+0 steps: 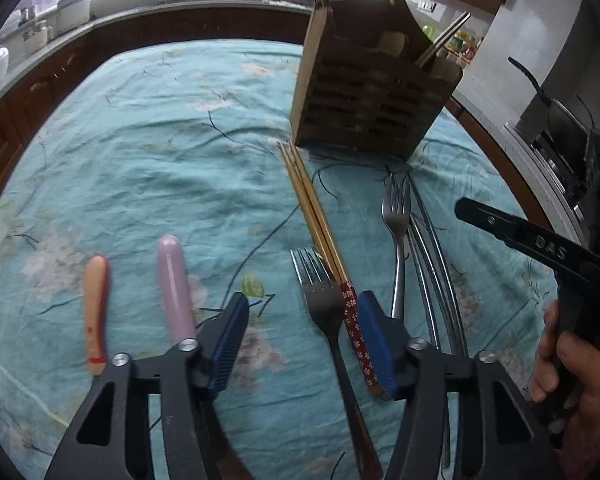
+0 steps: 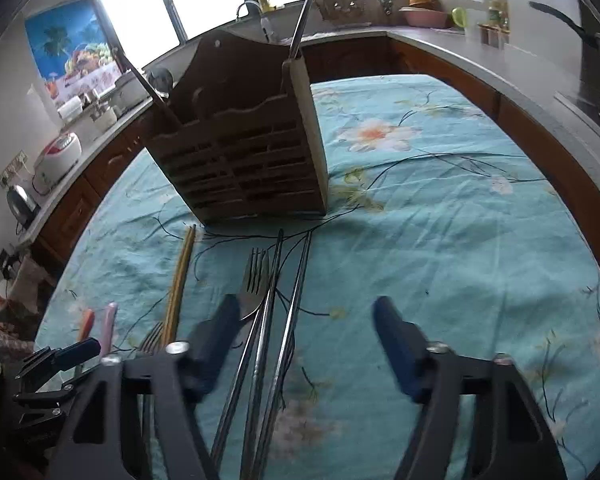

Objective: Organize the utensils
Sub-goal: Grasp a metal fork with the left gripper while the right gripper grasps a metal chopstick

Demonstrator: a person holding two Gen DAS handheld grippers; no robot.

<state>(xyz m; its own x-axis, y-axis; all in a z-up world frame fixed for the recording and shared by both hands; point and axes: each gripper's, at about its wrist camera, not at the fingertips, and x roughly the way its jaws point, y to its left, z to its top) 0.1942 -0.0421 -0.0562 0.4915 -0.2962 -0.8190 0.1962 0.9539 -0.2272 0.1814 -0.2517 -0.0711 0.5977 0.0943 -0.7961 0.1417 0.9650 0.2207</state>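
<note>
Between your left claw [image 1: 300,340] fingers lie a fork [image 1: 324,304] and the patterned ends of the wooden chopsticks [image 1: 320,232], side by side and touching; with the jaws standing wide apart, closing now could catch both, or pinch the chopsticks against the right finger and scatter them. Your right claw [image 2: 304,344] is also spread wide, empty, above the metal chopsticks [image 2: 276,320] and a second fork [image 2: 254,280]; these overlap, so a grab there risks dragging the fork along or letting the smooth rods slip and roll.

On the desk [image 1: 140,140], covered in a wrinkled teal floral cloth that may snag tips, the utensils lie in rough rows pointing toward the wooden slatted caddy [image 2: 252,160], which stands upright near their far ends and already holds a few metal pieces. Two spoon-like handles, pink [image 1: 174,284] and orange [image 1: 96,312], lie apart to the left.
</note>
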